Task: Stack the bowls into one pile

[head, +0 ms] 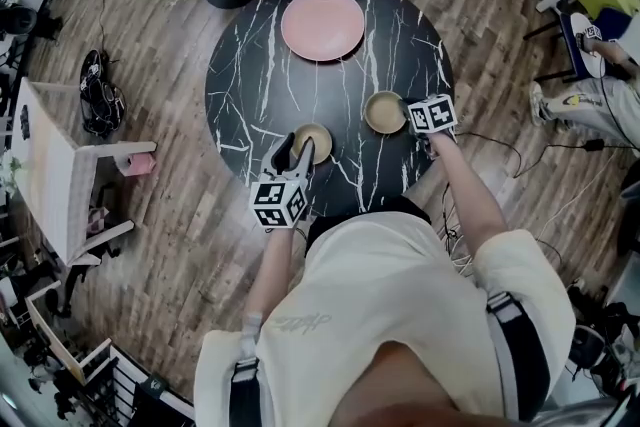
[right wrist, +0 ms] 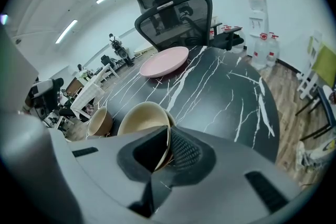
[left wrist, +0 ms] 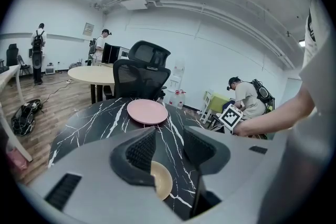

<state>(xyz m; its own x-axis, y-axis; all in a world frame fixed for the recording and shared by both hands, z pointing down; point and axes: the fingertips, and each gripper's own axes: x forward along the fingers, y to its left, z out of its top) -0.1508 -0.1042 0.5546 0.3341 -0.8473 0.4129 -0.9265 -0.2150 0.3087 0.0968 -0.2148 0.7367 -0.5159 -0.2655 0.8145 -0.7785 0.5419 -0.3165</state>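
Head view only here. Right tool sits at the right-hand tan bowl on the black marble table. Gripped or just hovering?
Observer: Gripped. In the right gripper view, the right tool is shut on the rim of the tan round bowl, pinching its wall from inside and outside.
Operator: And the left tool?
Observer: In the left gripper view, the left tool is open. The second tan round bowl lies below its gap, and nothing presses on it.

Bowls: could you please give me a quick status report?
Right tongs shut on right bowl rim. Left tongs open at left bowl. Bowls apart, unstacked. Plate out of the way.
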